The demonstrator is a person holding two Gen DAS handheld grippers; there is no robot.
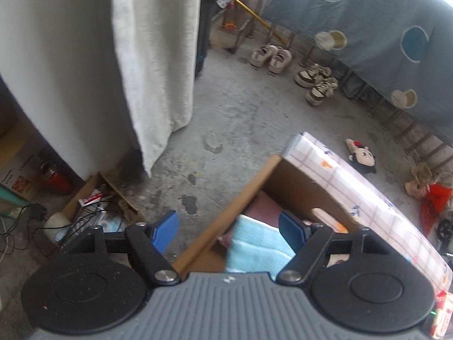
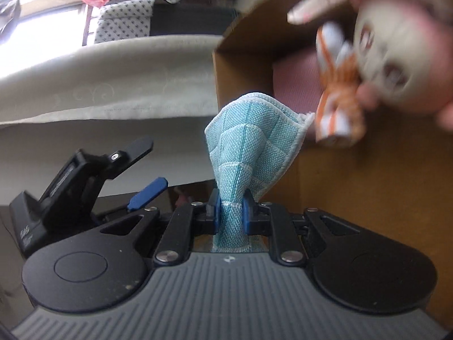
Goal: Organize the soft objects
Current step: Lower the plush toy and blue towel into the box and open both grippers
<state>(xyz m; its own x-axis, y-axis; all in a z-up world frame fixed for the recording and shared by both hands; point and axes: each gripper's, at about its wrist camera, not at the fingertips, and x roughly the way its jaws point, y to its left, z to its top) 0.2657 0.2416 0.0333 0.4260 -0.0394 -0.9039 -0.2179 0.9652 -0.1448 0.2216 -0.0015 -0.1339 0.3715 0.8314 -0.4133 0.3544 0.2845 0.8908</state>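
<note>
Clerk: While the blue cloth (image 2: 246, 147) is bunched between the pads, the right gripper (image 2: 230, 216) should lower it flat into the cardboard box (image 2: 283, 51) beside the doll (image 2: 396, 65), then release only once it rests on the pink fabric (image 2: 297, 85).

Checker: Item one, right gripper?

Clerk: Jaws nearly closed, pinching a gathered fold of the cloth; the rest fans upward at the box's corner.

Checker: Item two, left gripper (image 1: 228, 233)?

Clerk: Jaws wide apart, nothing held, hovering above the box edge (image 1: 226, 212), with cloth (image 1: 254, 243) visible inside.

Checker: Outstanding stock?

Clerk: One plush doll (image 1: 362, 155) on the floor, well apart from the box.
</note>
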